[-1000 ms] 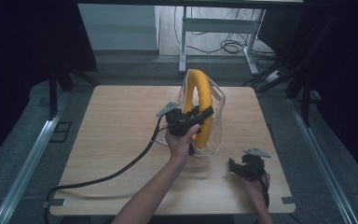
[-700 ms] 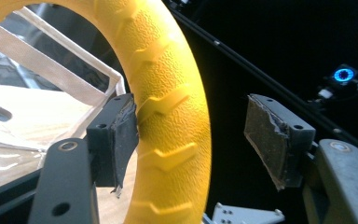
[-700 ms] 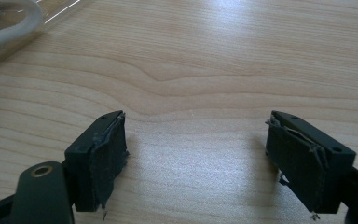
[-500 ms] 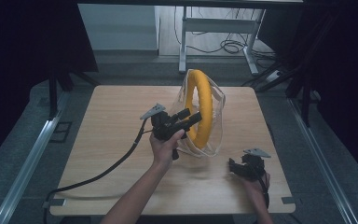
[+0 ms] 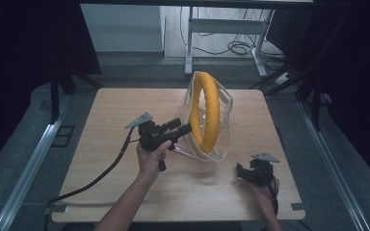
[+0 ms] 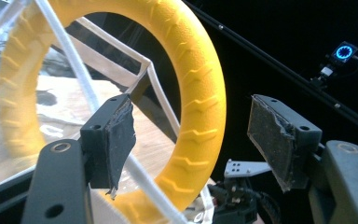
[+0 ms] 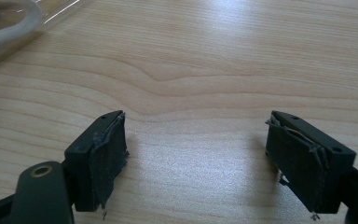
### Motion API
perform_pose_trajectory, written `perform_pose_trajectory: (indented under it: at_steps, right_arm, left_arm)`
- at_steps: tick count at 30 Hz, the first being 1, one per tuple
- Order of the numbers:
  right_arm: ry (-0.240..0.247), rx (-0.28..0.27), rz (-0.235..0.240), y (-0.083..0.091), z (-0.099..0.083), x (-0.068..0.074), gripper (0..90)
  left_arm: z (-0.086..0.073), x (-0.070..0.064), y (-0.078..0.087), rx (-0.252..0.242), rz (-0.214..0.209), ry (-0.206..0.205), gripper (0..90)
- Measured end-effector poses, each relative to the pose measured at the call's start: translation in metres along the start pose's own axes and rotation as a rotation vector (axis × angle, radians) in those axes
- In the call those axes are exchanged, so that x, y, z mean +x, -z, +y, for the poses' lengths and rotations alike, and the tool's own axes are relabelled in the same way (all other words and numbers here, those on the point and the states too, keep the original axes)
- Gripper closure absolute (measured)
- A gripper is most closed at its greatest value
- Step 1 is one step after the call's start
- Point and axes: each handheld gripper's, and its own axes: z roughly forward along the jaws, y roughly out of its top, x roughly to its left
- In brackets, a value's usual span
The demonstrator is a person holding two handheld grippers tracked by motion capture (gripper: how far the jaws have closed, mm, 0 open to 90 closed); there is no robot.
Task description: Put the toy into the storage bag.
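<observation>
At the left of the high view the left gripper (image 5: 179, 129) is held above the wooden table (image 5: 101, 144), its black cable (image 5: 96, 178) trailing back toward the near left corner, and its tips point rightward at the clear bag (image 5: 224, 120). Its jaws are spread apart with nothing between the pads; in the left gripper view the left gripper (image 6: 191, 135) looks along them at the yellow ring (image 6: 200, 98), which stands on edge inside the bag just beyond the tips, with a white edge strip of the bag (image 6: 74, 60) running close past the left-hand pad. Whether that pad touches the strip cannot be told. The yellow ring (image 5: 207, 110) stands upright inside the bag near the middle of the table, a little toward the far edge, just right of the left gripper. Farther right and nearer the front edge, the right gripper (image 5: 243, 172) sits low by the table, well apart from the bag. In the right gripper view the right gripper (image 7: 196, 154) has its jaws wide apart over bare wood, holding nothing, with a corner of the bag (image 7: 9, 23) at upper left
</observation>
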Motion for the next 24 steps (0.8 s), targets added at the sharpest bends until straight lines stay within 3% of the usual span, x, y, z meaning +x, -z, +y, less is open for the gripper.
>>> perform_pose_trajectory:
  at_steps: [6, 13, 17, 24]
  right_arm:
    - [-0.001, -0.001, -0.001, 0.000, 0.000, 0.000, 20.1]
    - [-0.001, -0.001, -0.001, 0.000, 0.000, 0.000, 20.1]
    - [0.000, -0.001, -0.002, 0.000, 0.000, 0.000, 20.1]
    - [0.001, -0.001, -0.001, 0.000, 0.000, 0.000, 20.1]
  left_arm:
    - [-0.005, 0.005, 0.019, 0.029, 0.023, -0.048, 30.4]
    - [-0.013, 0.011, 0.035, 0.067, 0.038, -0.068, 30.8]
    - [-0.019, 0.013, 0.046, 0.101, 0.052, -0.100, 30.4]
    - [-0.021, 0.021, 0.061, 0.126, 0.087, -0.107, 30.3]
